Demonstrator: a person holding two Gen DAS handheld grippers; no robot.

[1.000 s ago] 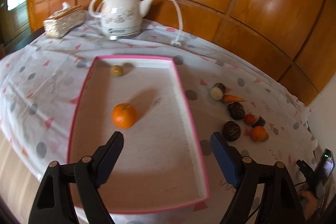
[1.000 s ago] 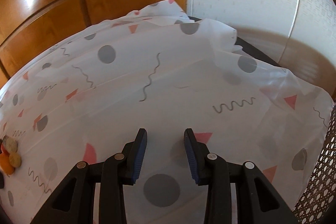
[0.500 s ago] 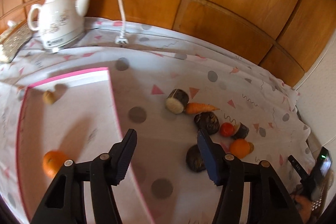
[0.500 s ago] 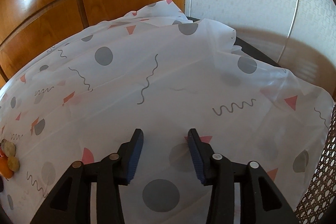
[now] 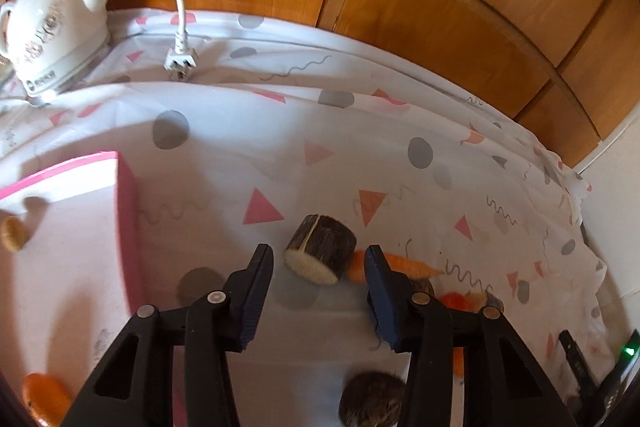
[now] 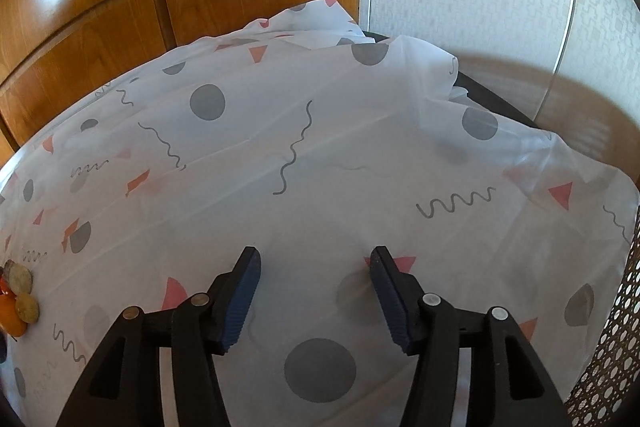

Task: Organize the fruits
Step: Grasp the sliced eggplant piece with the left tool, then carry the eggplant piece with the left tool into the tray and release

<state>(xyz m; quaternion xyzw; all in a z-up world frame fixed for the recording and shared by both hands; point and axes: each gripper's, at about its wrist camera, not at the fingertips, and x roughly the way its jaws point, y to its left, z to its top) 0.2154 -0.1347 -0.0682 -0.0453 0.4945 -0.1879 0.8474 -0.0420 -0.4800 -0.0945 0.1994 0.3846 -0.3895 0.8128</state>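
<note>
Since the earlier frames, the left gripper (image 5: 320,263) has swung away from the pink-rimmed tray (image 5: 127,227), which now sits at the left edge of the left wrist view, and its jaws have just been closing to a moderate gap with nothing pressed between them. Just beyond the fingertips, at the centre of the frame, lies a dark, bark-skinned cut chunk (image 5: 320,249) on its side, pale cut face toward the camera, apart from both pads. A carrot (image 5: 404,265) lies to its right, partly hidden behind the right finger. Further right are small red and orange fruits (image 5: 456,301), blurred, and a dark round fruit (image 5: 372,403) sits at the bottom centre. Inside the tray, an orange (image 5: 44,397) shows at lower left and a small tan fruit (image 5: 14,233) at the left edge. A white kettle (image 5: 52,31) with its cord stands at upper left. In the right wrist view, the right gripper (image 6: 316,267) hovers over the bare patterned tablecloth (image 6: 320,155); its jaws have just been opening, empty, to a middling width. A few fruits (image 6: 18,293) peek in at the left edge.
</note>
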